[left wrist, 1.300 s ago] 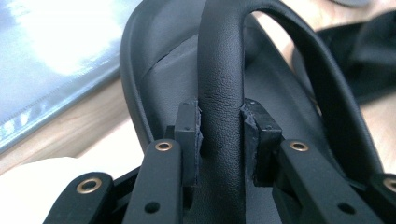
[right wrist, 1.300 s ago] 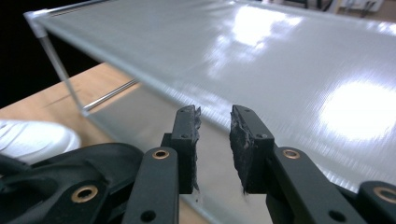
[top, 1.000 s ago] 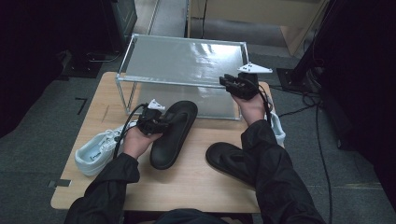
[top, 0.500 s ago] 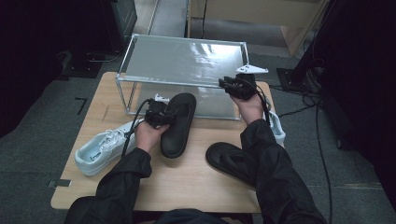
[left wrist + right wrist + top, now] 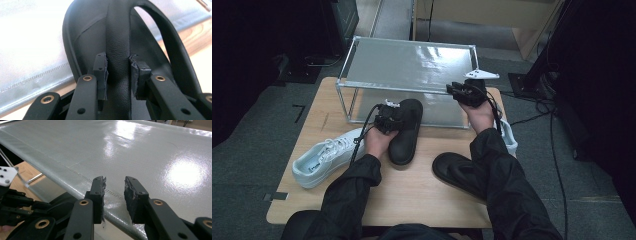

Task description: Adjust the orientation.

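Gripping the black leather slip-on sandal by its strap, the left gripper holds it at the silver two-tier rack's front; shelving remains. The right gripper hovers open, empty.

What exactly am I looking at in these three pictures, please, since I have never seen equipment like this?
A person sits at a wooden table and holds a hand-held gripper in each hand. The high view looks down from above; the other two come from cameras riding on the grippers. The left gripper is shut on the strap of a black sandal, which it holds at the front of a low metal-framed rack. The right gripper hangs open over the rack's shiny top, its fingers holding nothing. Also on the table lie a second black sandal and a white sneaker.
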